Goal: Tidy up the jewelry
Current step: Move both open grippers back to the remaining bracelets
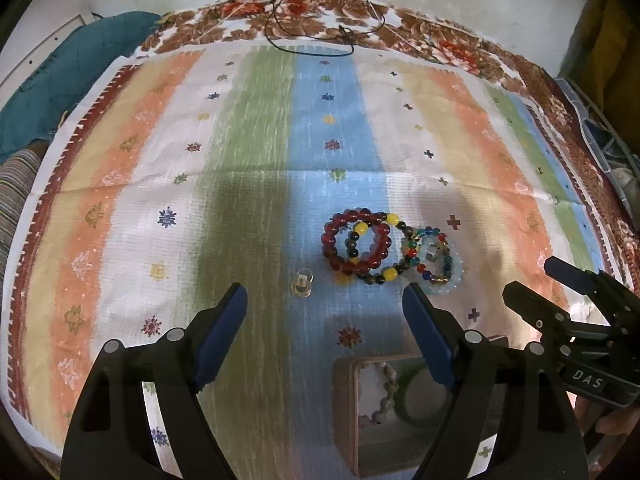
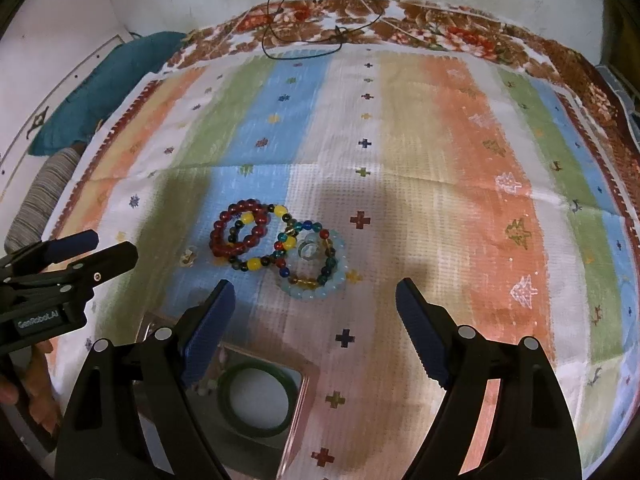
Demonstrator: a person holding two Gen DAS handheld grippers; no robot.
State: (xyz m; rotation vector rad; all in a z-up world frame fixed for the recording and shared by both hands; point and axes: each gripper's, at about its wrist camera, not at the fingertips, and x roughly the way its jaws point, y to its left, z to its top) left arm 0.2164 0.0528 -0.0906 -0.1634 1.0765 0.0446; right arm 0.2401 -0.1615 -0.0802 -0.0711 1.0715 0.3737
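A pile of bead bracelets lies on the striped cloth: a dark red one (image 1: 340,240) (image 2: 224,236), a dark-and-yellow one (image 1: 390,274) (image 2: 256,264), a multicoloured one (image 1: 430,276) (image 2: 320,236) and a pale blue one (image 1: 448,286) (image 2: 340,276). A small clear ring (image 1: 301,282) (image 2: 187,257) lies left of them. A brown box (image 1: 344,400) (image 2: 298,412) in front holds a green bangle (image 1: 416,420) (image 2: 256,398) and a pale bead bracelet (image 1: 380,396). My left gripper (image 1: 324,300) and right gripper (image 2: 314,296) are open and empty, above the box, short of the pile.
The striped cloth (image 1: 240,140) (image 2: 440,140) covers a floral sheet (image 1: 460,48). A black cord (image 1: 312,36) (image 2: 304,40) lies at the far edge. A teal cushion (image 1: 72,68) (image 2: 104,84) sits far left. A plastic bin (image 1: 600,136) stands at right.
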